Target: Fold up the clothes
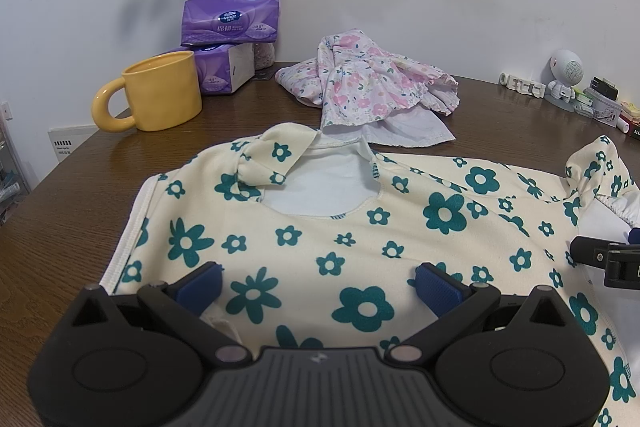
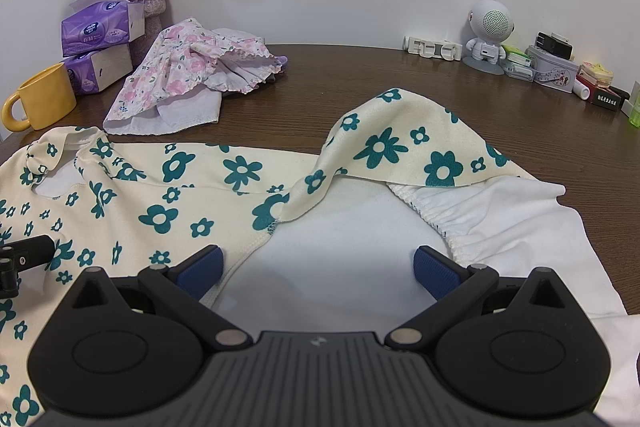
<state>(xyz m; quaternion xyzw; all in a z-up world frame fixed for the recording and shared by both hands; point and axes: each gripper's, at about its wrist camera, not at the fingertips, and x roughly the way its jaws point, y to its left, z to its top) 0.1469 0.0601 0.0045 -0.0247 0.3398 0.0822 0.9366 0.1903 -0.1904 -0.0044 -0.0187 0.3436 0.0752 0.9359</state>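
Cream flower-print garment (image 1: 360, 227) lies soft and rumpled on wood-grain table (image 1: 80, 195) beneath both spread-open hand-held grippers (image 1: 318, 281) (image 2: 318, 267).

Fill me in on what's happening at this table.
A person with a gripper in each hand is folding clothes. A cream shirt with teal flowers lies spread on the wooden table. The left gripper and right gripper both hover open over it, gripping nothing. One sleeve is flipped up. A pink floral garment sits crumpled behind.
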